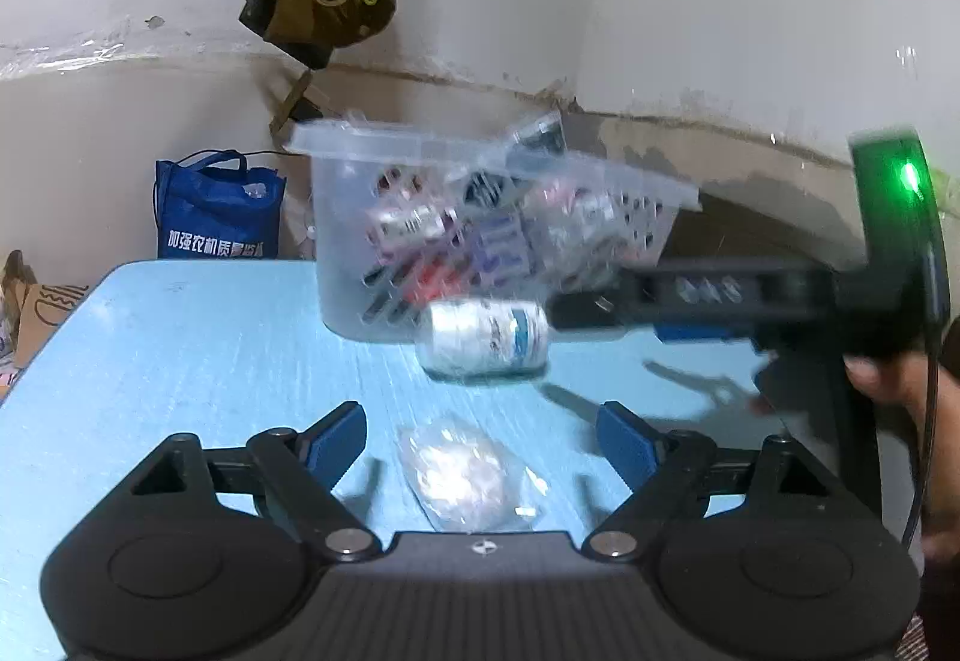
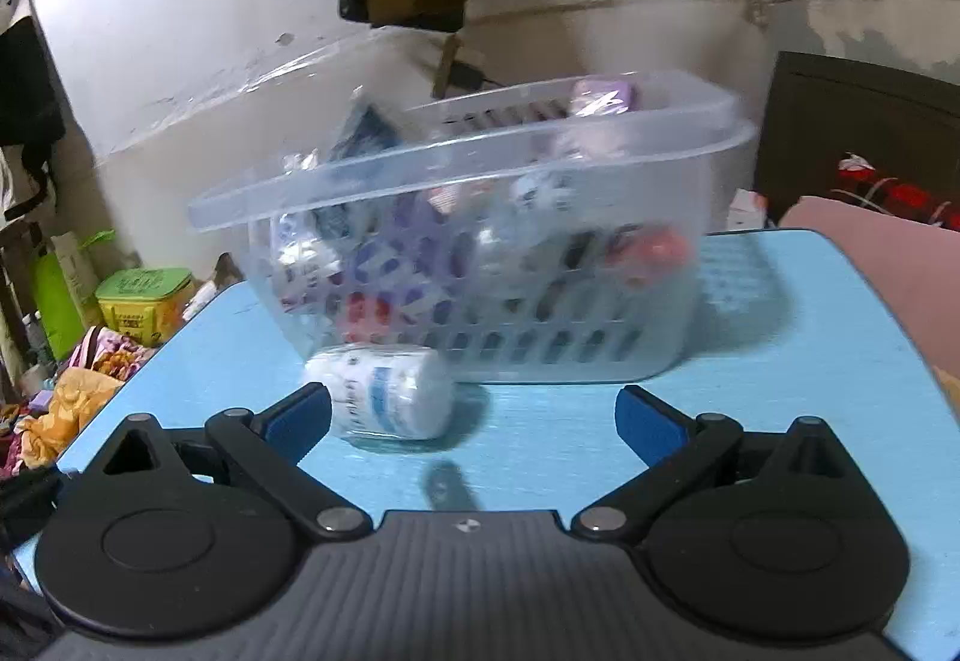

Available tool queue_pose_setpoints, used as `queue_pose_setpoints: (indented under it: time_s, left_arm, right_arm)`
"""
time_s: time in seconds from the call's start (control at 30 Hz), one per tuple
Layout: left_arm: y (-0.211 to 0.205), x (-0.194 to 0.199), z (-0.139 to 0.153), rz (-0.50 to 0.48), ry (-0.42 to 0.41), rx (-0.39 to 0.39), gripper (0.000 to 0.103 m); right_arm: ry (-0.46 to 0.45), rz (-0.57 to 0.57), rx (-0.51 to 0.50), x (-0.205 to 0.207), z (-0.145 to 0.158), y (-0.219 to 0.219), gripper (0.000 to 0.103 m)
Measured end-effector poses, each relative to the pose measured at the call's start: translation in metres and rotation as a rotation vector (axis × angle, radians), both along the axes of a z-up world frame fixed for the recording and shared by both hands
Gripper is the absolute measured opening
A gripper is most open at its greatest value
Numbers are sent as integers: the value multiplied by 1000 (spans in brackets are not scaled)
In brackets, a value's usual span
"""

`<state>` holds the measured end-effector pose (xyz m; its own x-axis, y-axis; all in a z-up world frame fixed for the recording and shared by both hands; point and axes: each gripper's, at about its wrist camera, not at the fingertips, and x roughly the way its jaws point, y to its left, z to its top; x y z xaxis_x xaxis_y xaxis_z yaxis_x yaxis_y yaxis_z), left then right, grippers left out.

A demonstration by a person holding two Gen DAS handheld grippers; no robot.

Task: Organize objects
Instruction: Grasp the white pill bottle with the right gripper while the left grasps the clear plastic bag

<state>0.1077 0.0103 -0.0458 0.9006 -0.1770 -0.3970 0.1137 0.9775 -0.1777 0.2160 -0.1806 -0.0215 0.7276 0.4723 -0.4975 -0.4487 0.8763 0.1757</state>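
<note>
From the left wrist, the left tongs (image 1: 480,439) gape empty above a clear crinkled packet (image 1: 465,472) on the blue counter (image 1: 180,361); beyond lies a white bottle (image 1: 483,340) on its side against a clear slotted basket (image 1: 372,241) full of small packages. From the right wrist, the right tongs (image 2: 474,415) stand wide apart, holding nothing, the bottle (image 2: 384,391) just beside their left finger, before the basket (image 2: 690,193).

We can read white Chinese characters, roughly 加强农机质量监, printed along the lower front of the blue bag (image 1: 219,208) standing on the floor left of the clear basket (image 1: 348,295). The white bottle (image 1: 483,340) lying just in front of the basket carries a blue-and-white label, but its print is too blurred for us to read.
</note>
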Motion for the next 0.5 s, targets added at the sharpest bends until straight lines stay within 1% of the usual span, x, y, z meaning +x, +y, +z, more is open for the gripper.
queue_pose_setpoints:
  time_s: [0.03, 0.07, 0.1, 0.13, 0.3, 0.37, 0.4, 0.47, 0.5]
  left_arm:
    - [-4, 3, -4, 1, 23, 15, 78]
    - [-3, 7, -9, 5, 51, 20, 58]
    - [-2, 6, -13, 8, 64, 15, 52]
    - [3, 4, -14, 19, 52, 12, 52]
    - [39, 1, -14, 96, 50, -26, 52]
    - [54, 1, -12, 114, 52, -57, 52]
    - [59, 1, -10, 118, 47, -67, 52]
    - [69, 5, -3, 138, 30, -73, 52]
    - [72, 8, 1, 142, 25, -74, 52]
  right_arm:
    - [8, 4, -1, 1, -1, 5, 103]
    - [15, 9, 0, 2, -2, 9, 103]
    - [19, 12, -1, 3, -3, 12, 103]
    - [24, 16, -7, 4, -4, 18, 103]
    - [33, 56, -47, 10, -8, 44, 103]
    - [30, 60, -67, 13, -11, 52, 103]
    - [20, 59, -85, 13, -12, 56, 101]
    - [6, 54, -129, 14, -14, 63, 89]
    - [10, 61, -147, 15, -16, 65, 79]
